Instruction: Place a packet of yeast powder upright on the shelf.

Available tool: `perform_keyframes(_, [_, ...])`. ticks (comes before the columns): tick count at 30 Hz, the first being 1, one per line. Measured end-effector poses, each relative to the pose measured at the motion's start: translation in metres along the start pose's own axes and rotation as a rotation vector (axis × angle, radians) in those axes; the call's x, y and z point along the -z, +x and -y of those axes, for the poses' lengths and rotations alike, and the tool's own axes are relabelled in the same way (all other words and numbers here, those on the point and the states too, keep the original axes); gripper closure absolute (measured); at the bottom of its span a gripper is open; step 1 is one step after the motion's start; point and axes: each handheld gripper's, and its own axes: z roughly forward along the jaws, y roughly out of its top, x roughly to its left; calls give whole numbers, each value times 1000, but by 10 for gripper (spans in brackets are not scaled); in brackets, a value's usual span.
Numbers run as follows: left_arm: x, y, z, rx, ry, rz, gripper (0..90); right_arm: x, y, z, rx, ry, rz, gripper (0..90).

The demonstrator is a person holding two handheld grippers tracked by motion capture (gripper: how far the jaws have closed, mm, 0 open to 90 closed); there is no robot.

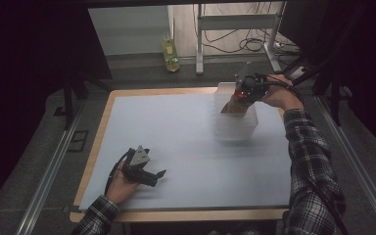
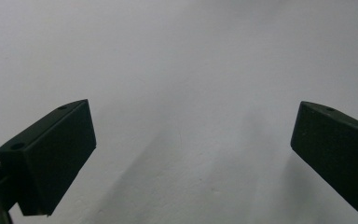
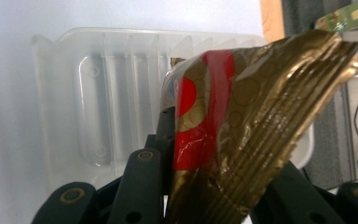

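the right claw (image 1: 239, 98) is gripping a gold and red wrapper (image 3: 242, 135), holding it over the clear plastic bin (image 1: 235, 128) on the tabletop (image 1: 176, 132). the left claw (image 1: 157, 176) is resting open, well apart.

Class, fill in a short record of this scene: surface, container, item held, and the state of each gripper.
surface: pale mat on a wooden table
container: clear plastic bin, open
item held: gold and red foil packet, above the bin
right gripper: shut on the packet
left gripper: open, holding nothing, low over the mat
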Motion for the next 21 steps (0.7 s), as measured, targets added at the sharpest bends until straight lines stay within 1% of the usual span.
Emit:
perform_keyframes(4, [0, 0, 0, -5, 4, 1, 2, -17, 0, -7, -4, 23, -17, 722])
perform_keyframes(8, [0, -1, 0, -10, 7, 0, 2, -26, -1, -12, -38, -17, -20, 704])
perform_keyframes(11, [0, -1, 0, -9, 4, 0, 2, -24, -2, -13, -73, -27, -34, 658])
perform_keyframes(12, [0, -1, 0, -8, 3, 0, 2, -23, -3, -12, -80, -36, -33, 621])
perform_keyframes(13, [0, 0, 0, -7, 3, 0, 2, -20, -2, -12, -92, -54, -23, 585])
perform_keyframes(15, [0, -1, 0, -8, 3, 0, 2, -17, -2, -11, -107, -79, -24, 557])
perform_keyframes(16, [0, -1, 0, -10, 4, -1, 2, -16, -1, -11, -116, -84, -21, 533])
perform_keyframes(17, [0, -1, -1, -11, 4, -1, 2, -15, -1, -10, -121, -92, -3, 504])
perform_keyframes(18, [0, -1, -1, -12, 6, -1, 2, -13, 1, -10, -140, -95, 2, 491])
perform_keyframes(20, [0, -2, -1, -14, 8, -1, 2, -13, 1, -10, -139, -91, 5, 478])
perform_keyframes(21, [0, -2, -1, -13, 8, -2, 2, -12, 2, -10, -147, -95, 5, 470])
